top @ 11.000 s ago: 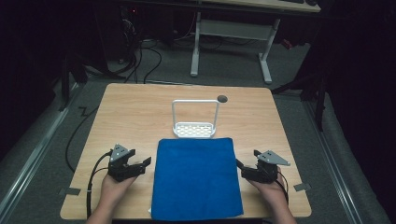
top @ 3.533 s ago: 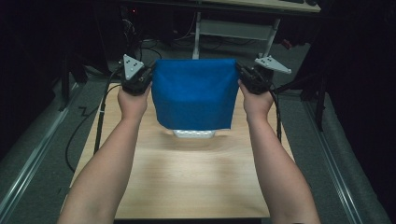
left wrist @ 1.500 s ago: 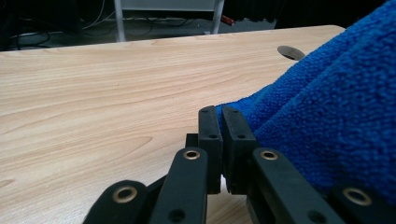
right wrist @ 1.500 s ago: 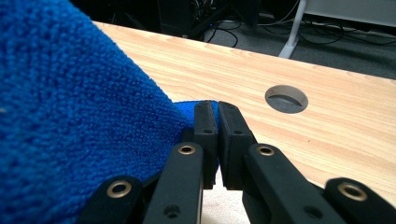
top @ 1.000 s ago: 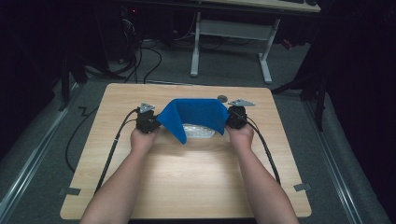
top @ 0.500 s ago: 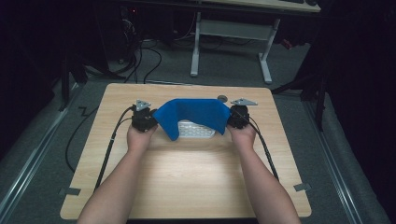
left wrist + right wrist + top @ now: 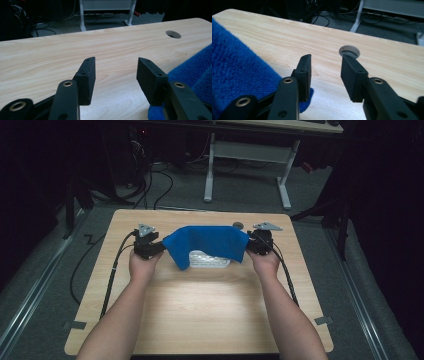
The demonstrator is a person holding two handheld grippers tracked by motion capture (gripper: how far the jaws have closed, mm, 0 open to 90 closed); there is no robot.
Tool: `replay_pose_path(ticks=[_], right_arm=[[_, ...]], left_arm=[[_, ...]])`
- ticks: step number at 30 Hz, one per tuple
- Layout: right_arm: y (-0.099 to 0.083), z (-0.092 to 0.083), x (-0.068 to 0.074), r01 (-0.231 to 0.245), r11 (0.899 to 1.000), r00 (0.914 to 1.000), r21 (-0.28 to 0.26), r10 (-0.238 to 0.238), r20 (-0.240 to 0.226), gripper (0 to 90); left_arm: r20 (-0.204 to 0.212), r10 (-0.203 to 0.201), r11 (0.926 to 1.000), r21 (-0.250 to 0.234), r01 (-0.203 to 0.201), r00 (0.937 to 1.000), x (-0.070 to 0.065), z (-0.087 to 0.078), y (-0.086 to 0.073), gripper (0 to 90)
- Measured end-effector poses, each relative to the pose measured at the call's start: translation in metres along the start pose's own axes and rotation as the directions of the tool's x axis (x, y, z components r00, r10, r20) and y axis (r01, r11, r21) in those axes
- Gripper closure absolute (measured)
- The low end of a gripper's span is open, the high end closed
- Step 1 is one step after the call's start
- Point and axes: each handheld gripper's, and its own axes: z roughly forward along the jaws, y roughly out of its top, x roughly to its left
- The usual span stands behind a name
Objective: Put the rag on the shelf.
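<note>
Dim room, grey carpet floor, white-legged desk behind, tangled cables in shadow.

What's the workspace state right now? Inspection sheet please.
Surface: wooden table, round hole near far edge.
Job's things: blue towel draped over white rack.
Clutter: nothing seen.
Grippers: left gripper and right gripper open, jaws just been opening, nothing between them; towel lies beside each.
Cables: one trails from each gripper toward the near table edge.
Surroundings: dark room, white desk frame, floor cables behind.
</note>
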Motion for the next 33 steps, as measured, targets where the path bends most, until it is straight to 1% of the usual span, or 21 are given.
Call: replay_pose_path(ticks=[3, 6, 10, 12, 14, 15, 17, 19, 20, 21, 22, 24, 26, 28, 29, 32, 33], right_arm=[[0.003, -0.004, -0.002, -0.002, 1.000, 1.0000, -0.005, 0.002, 0.003, 57.0], [0.006, -0.008, -0.004, -0.007, 1.000, 1.0000, -0.015, 0.007, 0.004, 54.4], [0.007, -0.014, -0.005, 0.020, 1.000, 0.9996, -0.021, -0.019, 0.020, 52.9], [0.008, -0.017, -0.005, 0.022, 0.999, 0.9995, -0.023, -0.022, 0.023, 52.5], [0.008, -0.020, -0.006, 0.025, 0.999, 0.9993, -0.027, -0.024, 0.027, 52.3], [0.008, -0.021, -0.005, 0.020, 0.999, 0.9994, -0.027, -0.019, 0.029, 52.0], [0.008, -0.023, -0.005, 0.028, 0.999, 0.9991, -0.029, -0.027, 0.032, 51.5], [0.007, -0.026, -0.004, 0.034, 0.999, 0.9987, -0.036, -0.033, 0.038, 50.9], [0.007, -0.027, -0.004, 0.040, 0.998, 0.9984, -0.040, -0.038, 0.042, 50.6], [0.007, -0.029, -0.003, 0.037, 0.998, 0.9984, -0.042, -0.035, 0.045, 50.3], [0.007, -0.030, -0.003, 0.041, 0.998, 0.9981, -0.046, -0.039, 0.047, 49.9], [0.006, -0.032, -0.004, 0.047, 0.998, 0.9975, -0.049, -0.044, 0.055, 49.6], [0.005, -0.034, -0.005, 0.042, 0.998, 0.9976, -0.043, -0.040, 0.057, 49.0], [0.004, -0.036, -0.005, 0.041, 0.998, 0.9974, -0.039, -0.039, 0.060, 48.5], [0.004, -0.037, -0.006, 0.041, 0.998, 0.9976, -0.038, -0.039, 0.058, 48.3], [0.002, -0.040, -0.007, 0.043, 0.998, 0.9974, -0.036, -0.041, 0.059, 47.6], [0.000, -0.043, -0.007, 0.042, 0.998, 0.9976, -0.048, -0.039, 0.057, 47.7]], left_arm=[[-0.014, -0.001, 0.9999, -0.012, 0.001, 0.9999, 0.004, -0.006, 0.003, 48.3], [-0.031, 0.010, 0.9997, -0.023, -0.011, 0.9995, 0.007, -0.014, 0.007, 47.4], [-0.044, 0.013, 0.9994, -0.032, -0.015, 0.9990, 0.012, -0.024, 0.010, 45.6], [-0.056, 0.009, 0.9987, -0.050, -0.012, 0.9984, 0.014, -0.029, 0.009, 45.5], [-0.059, -0.007, 0.9986, -0.052, 0.004, 0.9982, 0.017, -0.032, 0.008, 45.1], [-0.062, -0.008, 0.9987, -0.050, 0.005, 0.9981, 0.019, -0.034, 0.007, 45.0], [-0.065, -0.009, 0.9986, -0.053, 0.005, 0.9979, 0.020, -0.037, 0.004, 45.0], [-0.062, -0.009, 0.9994, -0.035, 0.007, 0.9980, 0.022, -0.038, 0.003, 44.9], [-0.062, -0.007, 0.9993, -0.037, 0.005, 0.9981, 0.022, -0.040, 0.002, 44.7], [-0.061, -0.009, 0.9986, -0.053, 0.006, 0.9981, 0.022, -0.042, 0.001, 44.7], [-0.059, -0.011, 0.9984, -0.057, 0.008, 0.9982, 0.022, -0.043, 0.000, 44.7], [-0.057, -0.011, 0.9985, -0.054, 0.008, 0.9983, 0.022, -0.045, -0.002, 44.7], [-0.058, -0.008, 0.9985, -0.054, 0.005, 0.9983, 0.023, -0.046, -0.005, 44.8], [-0.060, -0.003, 0.9992, -0.041, 0.001, 0.9982, 0.023, -0.047, -0.007, 45.0], [-0.060, 0.000, 0.9988, -0.049, -0.003, 0.9982, 0.022, -0.048, -0.009, 45.0], [-0.047, -0.008, 0.9987, -0.051, 0.006, 0.9989, 0.021, -0.050, -0.014, 45.5], [-0.042, -0.005, 0.9988, -0.048, 0.002, 0.9991, 0.020, -0.051, -0.016, 45.5]])
